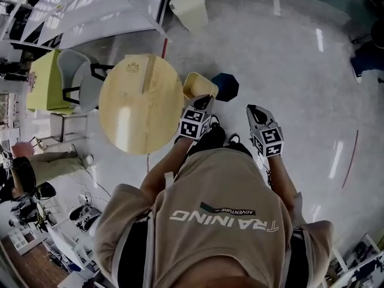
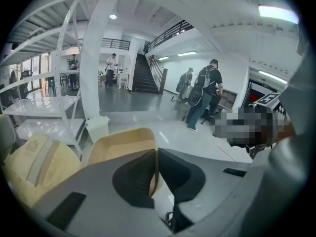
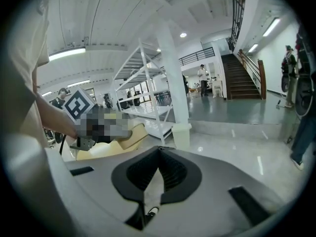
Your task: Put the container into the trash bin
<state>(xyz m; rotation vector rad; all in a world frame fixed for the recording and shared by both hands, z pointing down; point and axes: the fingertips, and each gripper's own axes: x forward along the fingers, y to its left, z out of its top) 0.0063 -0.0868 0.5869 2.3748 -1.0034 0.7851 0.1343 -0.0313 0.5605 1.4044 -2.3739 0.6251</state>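
The container (image 1: 200, 85), a pale yellow open tub with thin walls and rounded corners, hangs in the air just off the right edge of the round wooden worktop (image 1: 141, 104), over the glossy floor (image 1: 282, 59). The left claw (image 1: 203, 102) is clenched on its near wall, pinching the rim. The right claw (image 1: 252, 110) is closed on nothing. A dark blue object (image 1: 227, 86) sits on the floor just beside the container. A white bin (image 1: 189, 8) stands well beyond, and a grey chair (image 1: 78, 80) at the worktop's left edge.
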